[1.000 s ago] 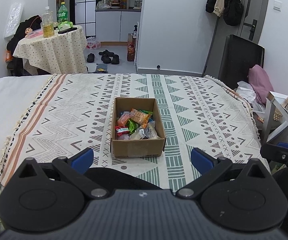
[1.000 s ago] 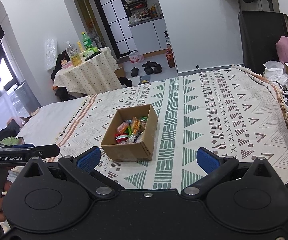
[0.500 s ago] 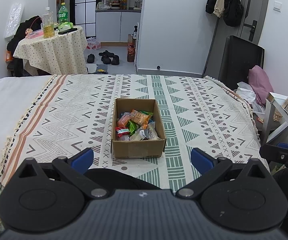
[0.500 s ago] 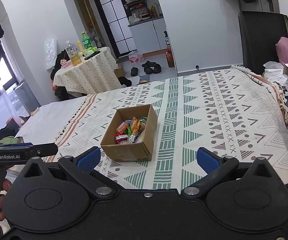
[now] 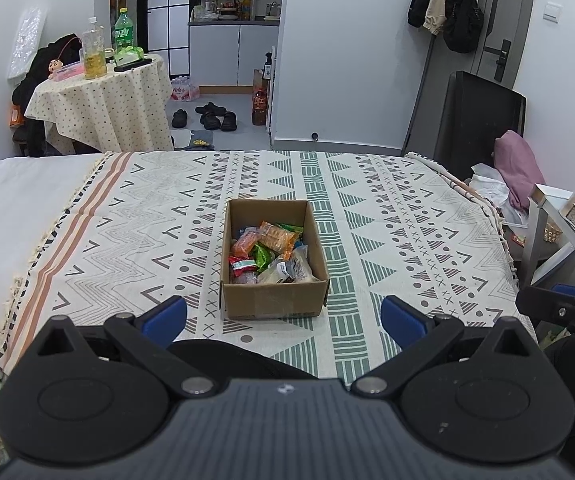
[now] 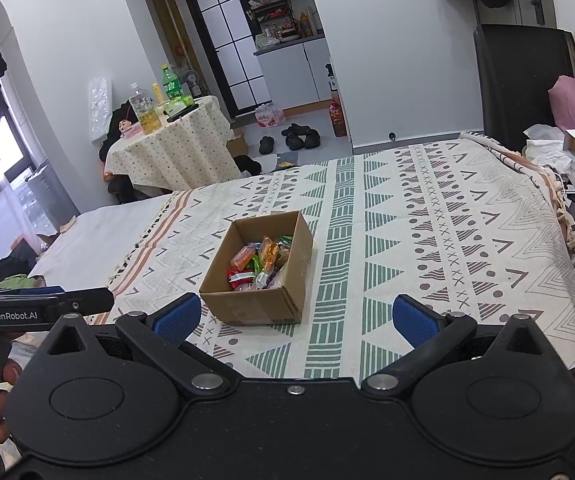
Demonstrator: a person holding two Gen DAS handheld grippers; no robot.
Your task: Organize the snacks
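Observation:
An open cardboard box (image 5: 273,298) stands on the patterned blanket (image 5: 387,232) and holds several wrapped snacks (image 5: 267,252). The box also shows in the right wrist view (image 6: 247,304) with its snacks (image 6: 259,260). My left gripper (image 5: 283,318) is open and empty, held just in front of the box's near wall. My right gripper (image 6: 294,318) is open and empty, near the box's front right corner. Each gripper shows at the edge of the other's view, the right one (image 5: 559,306) and the left one (image 6: 39,306).
The blanket covers a bed with white sheet (image 5: 15,200) at the left. A small round table (image 5: 99,108) with bottles stands beyond. A black chair (image 5: 475,120), a pink cushion (image 5: 519,168) and a side table (image 5: 559,216) are at the right.
Both grippers have barely shifted; the box sits slightly lower in the left wrist view. Nothing was taken hold of or let go.

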